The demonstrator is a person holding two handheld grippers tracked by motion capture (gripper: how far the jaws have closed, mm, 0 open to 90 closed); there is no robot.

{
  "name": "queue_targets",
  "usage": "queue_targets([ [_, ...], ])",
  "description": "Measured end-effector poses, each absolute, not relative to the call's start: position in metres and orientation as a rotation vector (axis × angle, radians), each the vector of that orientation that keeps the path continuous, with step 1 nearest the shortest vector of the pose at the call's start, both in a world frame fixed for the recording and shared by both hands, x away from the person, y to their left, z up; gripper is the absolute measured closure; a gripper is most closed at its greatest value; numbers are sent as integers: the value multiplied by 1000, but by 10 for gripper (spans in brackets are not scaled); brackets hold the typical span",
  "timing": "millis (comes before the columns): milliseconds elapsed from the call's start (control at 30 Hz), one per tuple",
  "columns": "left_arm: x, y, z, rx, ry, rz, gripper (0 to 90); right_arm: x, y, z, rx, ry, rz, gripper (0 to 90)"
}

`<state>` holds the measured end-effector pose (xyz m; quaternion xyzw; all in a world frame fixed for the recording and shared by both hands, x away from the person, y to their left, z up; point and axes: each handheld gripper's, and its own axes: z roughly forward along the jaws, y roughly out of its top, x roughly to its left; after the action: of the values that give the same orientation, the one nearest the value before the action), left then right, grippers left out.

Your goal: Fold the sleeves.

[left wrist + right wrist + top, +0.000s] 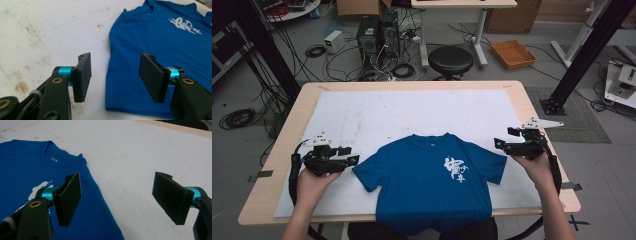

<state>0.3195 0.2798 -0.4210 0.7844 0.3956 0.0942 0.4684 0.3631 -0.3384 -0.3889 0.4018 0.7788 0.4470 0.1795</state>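
On the table, front and centre, we start with the cloth and work our way out.

T-shirt: we have a blue T-shirt lying flat and face up on the white sheet, collar pointing away from the person, hem hanging over the near edge of the table.
Print: we spot a white print on the chest, on the side nearer the right gripper.
Sleeves: both short sleeves are spread out, one toward each hand.
Left gripper: we see the left gripper in the person's left hand, its tips just beside the end of the near sleeve. Its jaws stand apart with nothing pinched; in the left gripper view the sleeve edge lies below the gap and the pads are off the fabric.
Right gripper: over on the other side, the right gripper sits in the right hand, just beside the other sleeve. Its jaws are spread wide and hold nothing; in the right gripper view one jaw hangs over the sleeve, the other over bare sheet.
Sheet: we note that it is stained and scuffed.
Beyond the table: a black stool, cables on the floor, an orange tray.
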Motion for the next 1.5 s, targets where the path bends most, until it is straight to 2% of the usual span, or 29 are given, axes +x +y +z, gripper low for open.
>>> queue_targets([
  [567, 320, 275, -446, 2012, 1083, 180, 635, 363, -341, -389, 1144, 2191, 1258, 235],
  [667, 319, 275, -447, 2004, 1095, 198, 694, 363, -341, -389, 1147, 2190, 1255, 237],
  [867, 317, 274, -447, 1992, 1077, 173, 869, 363, -341, -389, 1147, 2189, 1250, 241],
  [1200, 315, 260, -422, 1910, 978, 110, 879, 362, -342, -388, 1154, 2181, 1252, 241],
  [1300, 315, 234, -404, 1891, 912, 72, 880, 362, -341, -387, 1150, 2182, 1251, 241],
  [1500, 318, 201, -394, 1855, 874, -10, 880, 361, -344, -385, 1152, 2169, 1257, 241],
])
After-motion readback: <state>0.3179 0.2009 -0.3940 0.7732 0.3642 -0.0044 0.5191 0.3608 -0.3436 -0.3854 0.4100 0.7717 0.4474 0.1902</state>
